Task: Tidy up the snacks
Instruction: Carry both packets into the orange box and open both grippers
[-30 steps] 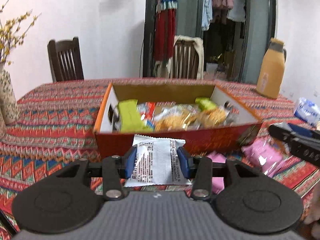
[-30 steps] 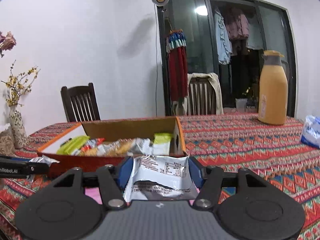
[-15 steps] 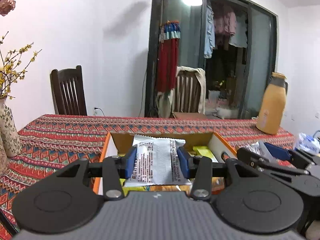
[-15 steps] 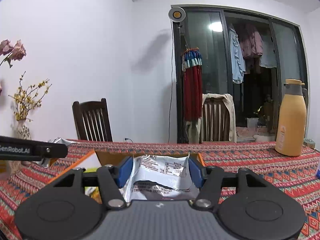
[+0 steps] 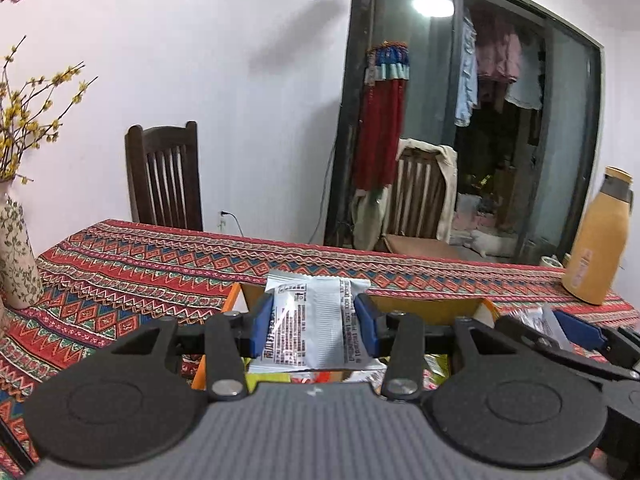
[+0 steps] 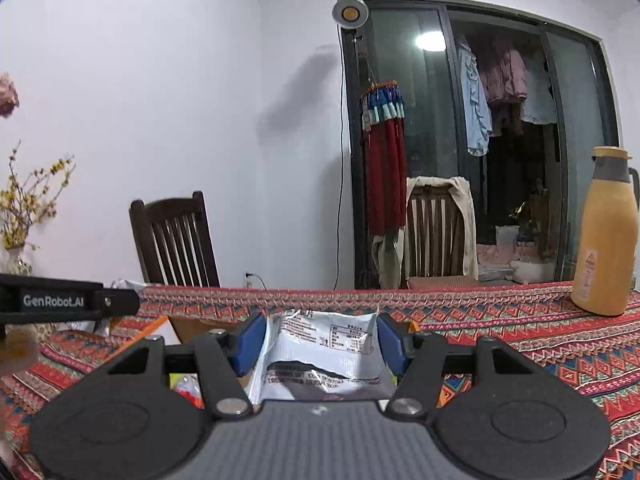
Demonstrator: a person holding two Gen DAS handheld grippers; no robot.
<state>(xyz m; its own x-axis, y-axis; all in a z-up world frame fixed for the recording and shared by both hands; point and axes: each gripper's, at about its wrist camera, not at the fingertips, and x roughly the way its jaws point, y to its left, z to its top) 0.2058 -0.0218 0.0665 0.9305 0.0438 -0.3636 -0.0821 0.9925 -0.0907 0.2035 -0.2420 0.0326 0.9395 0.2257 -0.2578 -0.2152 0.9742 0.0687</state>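
Left claw [image 5: 315, 322] clamped on silver packet [image 5: 314, 320], right claw [image 6: 318, 342] clamped on crumpled packet [image 6: 322, 354]

I count two grippers, left gripper [image 5: 316, 320] and right gripper [image 6: 320, 340], and two silver snack packets [image 5: 316, 326], one in each. One cardboard box [image 5: 420, 304], two wooden chairs [image 5: 166, 176], one orange flask [image 5: 598, 240] and one flowered vase [image 5: 16, 256] complete my tally.

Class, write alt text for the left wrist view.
The left tool grips a white snack packet above an open cardboard box on a patterned tablecloth. The right tool enters from the right; a yellow flask stands behind.
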